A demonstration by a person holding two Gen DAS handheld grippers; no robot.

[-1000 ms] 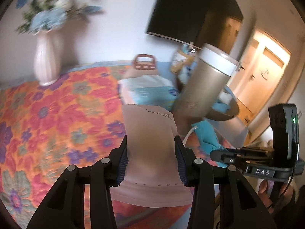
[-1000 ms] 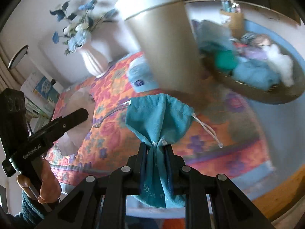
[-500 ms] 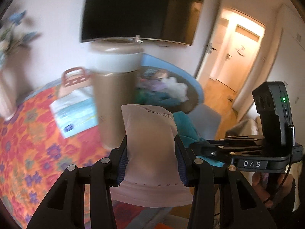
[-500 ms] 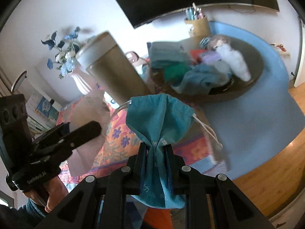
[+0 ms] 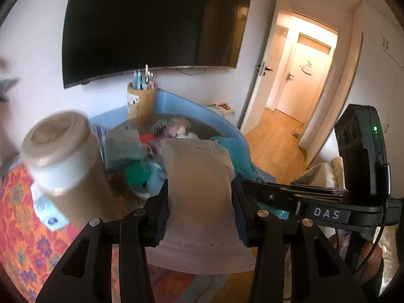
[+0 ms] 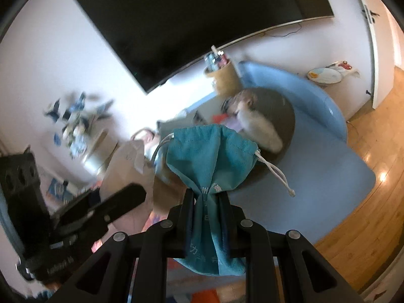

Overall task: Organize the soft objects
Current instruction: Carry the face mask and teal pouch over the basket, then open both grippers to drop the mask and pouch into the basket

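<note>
The pale pink pouch [image 5: 199, 189] is standing upright between the left gripper's [image 5: 199, 209] fingers [image 5: 161, 209], which are pressing in on its two sides at its lower half; its hemmed bottom edge is hanging below them and faint printed lettering is showing near its top. In the right wrist view the same pouch [image 6: 126, 174] is appearing blurred at the left, with the left gripper [image 6: 118, 202] in front of it.

The teal drawstring bag [image 6: 212, 161] is being pinched at its gathered middle by the right gripper's [image 6: 207, 217] fingers [image 6: 224, 217], which are closed narrowly on the fabric. Its upper part is fanning out above them, its lower part is hanging beneath, and a white cord [image 6: 275, 174] is trailing off to the right. In the left wrist view the right gripper's body [image 5: 328, 202] is reaching in from the right just beside the pouch, so both items are being held in the air close together.

Beyond them, a dark round basket [image 6: 285, 123] is sitting on a blue mat [image 6: 328, 171] and holding a heap of soft things: a white furry toy [image 6: 260, 128], teal cloth [image 5: 232, 151] and a green item [image 5: 137, 174]. A tan cylinder with a white band [image 5: 65, 161] is standing blurred at the left on the floral cloth [image 5: 22, 229] covering the worktop. A cup of pens [image 5: 141, 98] is standing behind the basket, under a dark wall-mounted screen [image 5: 151, 25].
</note>
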